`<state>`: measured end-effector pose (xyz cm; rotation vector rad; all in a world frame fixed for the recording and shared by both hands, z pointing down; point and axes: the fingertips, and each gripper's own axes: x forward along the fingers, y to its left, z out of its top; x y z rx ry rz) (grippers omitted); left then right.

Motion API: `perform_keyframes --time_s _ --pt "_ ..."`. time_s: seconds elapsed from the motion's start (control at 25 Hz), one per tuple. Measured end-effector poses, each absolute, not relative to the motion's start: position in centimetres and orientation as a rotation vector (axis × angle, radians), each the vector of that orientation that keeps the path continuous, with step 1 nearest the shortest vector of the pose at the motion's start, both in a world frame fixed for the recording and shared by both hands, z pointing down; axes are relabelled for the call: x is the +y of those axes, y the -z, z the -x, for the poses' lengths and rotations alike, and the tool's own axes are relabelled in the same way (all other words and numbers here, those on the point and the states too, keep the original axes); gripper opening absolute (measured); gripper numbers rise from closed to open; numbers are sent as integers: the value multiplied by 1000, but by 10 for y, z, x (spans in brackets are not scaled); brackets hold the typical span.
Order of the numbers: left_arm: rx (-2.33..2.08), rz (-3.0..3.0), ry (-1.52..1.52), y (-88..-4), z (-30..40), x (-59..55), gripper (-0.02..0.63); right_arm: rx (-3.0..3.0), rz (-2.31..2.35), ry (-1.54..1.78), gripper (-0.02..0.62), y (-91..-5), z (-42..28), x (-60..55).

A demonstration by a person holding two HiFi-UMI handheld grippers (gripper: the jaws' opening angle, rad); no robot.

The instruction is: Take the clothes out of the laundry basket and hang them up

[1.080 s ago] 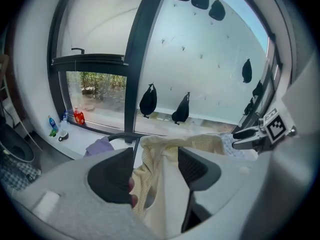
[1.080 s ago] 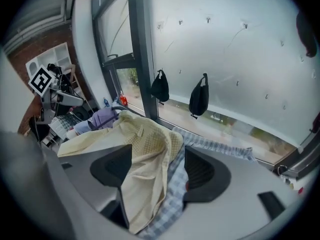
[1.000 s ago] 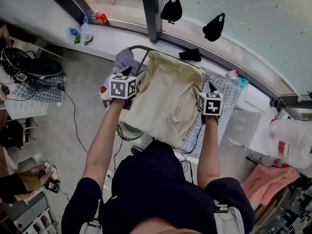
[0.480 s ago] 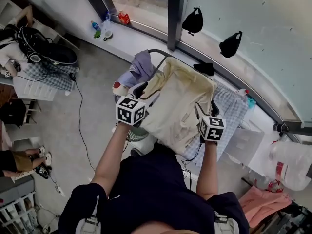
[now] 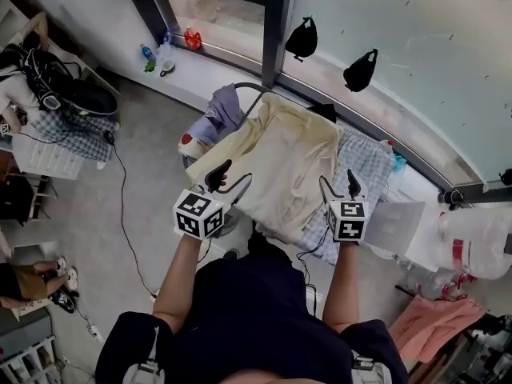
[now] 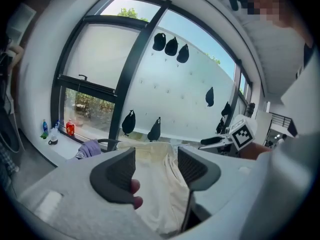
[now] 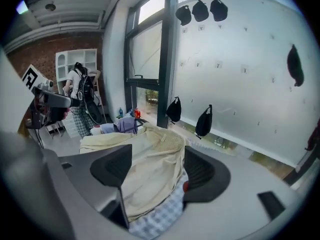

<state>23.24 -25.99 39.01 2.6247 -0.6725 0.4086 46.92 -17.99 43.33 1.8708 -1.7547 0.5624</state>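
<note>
1. I see the left gripper (image 5: 230,178) held up at the near left edge of the cream garment (image 5: 280,162). In its own view the jaws stand apart with nothing clamped, and the cream garment (image 6: 155,189) shows through the gap, lying beyond them.
2. The right gripper (image 5: 336,184) sits at the garment's near right side. Its jaws are spread too and grip nothing, and its view looks down over the cream garment (image 7: 150,169) and the blue-checked cloth (image 7: 160,216) under it.
3. The cream garment is draped flat over the drying rack (image 5: 250,88), on top of the blue-checked cloth (image 5: 364,166), which sticks out to the right.
4. A lavender garment (image 5: 222,110) hangs at the rack's far left corner, just beside the cream one.
5. Beyond the rack is the window, with two black bags (image 5: 302,37) hanging on the frosted pane and small bottles (image 5: 190,38) on the sill.
6. Each gripper shows in the other's view: the right one (image 6: 220,140) at the left view's right, and the left one (image 7: 50,99) at the right view's left.
7. I cannot make out the laundry basket.
</note>
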Motion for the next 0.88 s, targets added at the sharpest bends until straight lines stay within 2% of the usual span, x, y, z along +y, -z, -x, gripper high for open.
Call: perform_keyframes --time_s 0.52,0.88 --pt "-431 -2739 -461 -384 -131 -132 267 -1593 -2115 -593 328 -396 -354 -1" --pt "-300 -2711 -553 -413 -81 -35 267 -1452 -2320 -661 327 -374 -312 140"
